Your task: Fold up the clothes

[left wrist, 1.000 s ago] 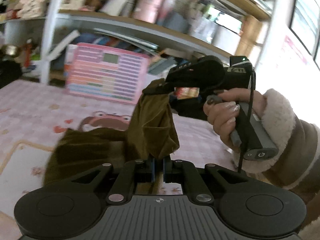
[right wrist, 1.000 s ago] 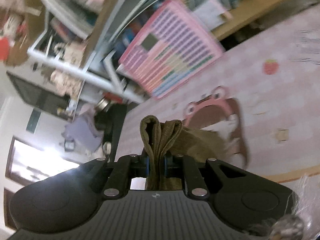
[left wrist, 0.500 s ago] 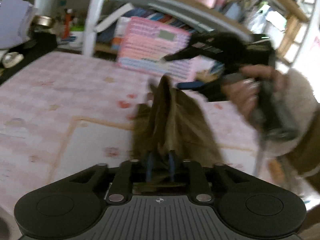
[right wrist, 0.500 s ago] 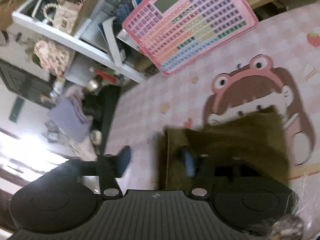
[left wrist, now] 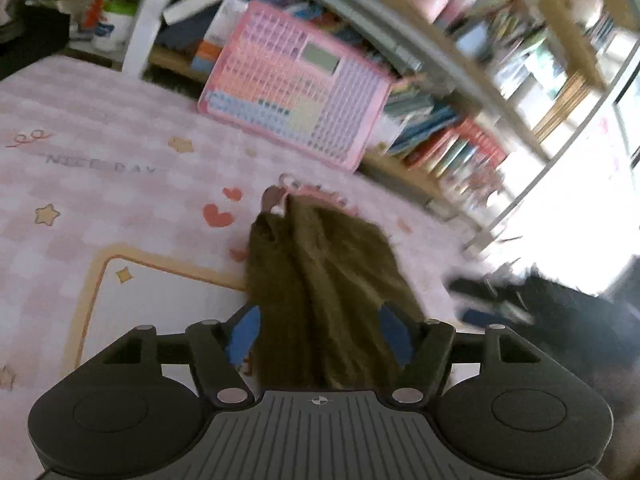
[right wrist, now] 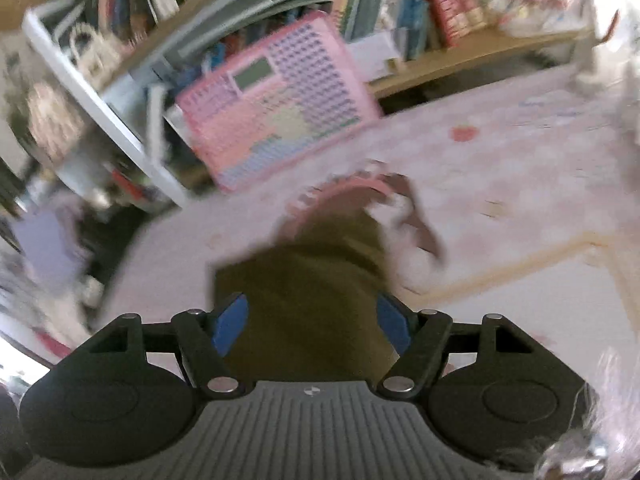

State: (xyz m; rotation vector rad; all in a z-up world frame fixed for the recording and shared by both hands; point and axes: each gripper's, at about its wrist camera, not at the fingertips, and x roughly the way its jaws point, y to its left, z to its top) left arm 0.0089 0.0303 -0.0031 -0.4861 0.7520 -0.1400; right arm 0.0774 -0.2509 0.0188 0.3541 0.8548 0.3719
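Fingers spread wide on my left hand-held gripper (left wrist: 318,332); the blue pads sit either side of the olive-brown garment (left wrist: 320,280) without pinching it, and my right hand-held gripper (right wrist: 312,326) is spread the same way over the garment (right wrist: 304,288) in its own view; the cloth lies at lower centre of both frames, bunched in long ridges on the pink patterned mat (left wrist: 120,152); whether that mat covers a table or the floor I cannot tell; one end of the cloth reaches toward the cartoon print (right wrist: 360,192) above frame centre; beyond it, in the upper middle, a pink keyboard toy (left wrist: 296,84) leans against the bookshelf (left wrist: 460,92), well apart from the work. I judge the fold has been laid and the step is the release; to do it well I would draw both grippers straight back and up so no pad drags a layer; the right view is blurred, so I would slow down; then I would check the edges lie together, since the ridges on the left suggest the top layer needs flattening before the next fold.
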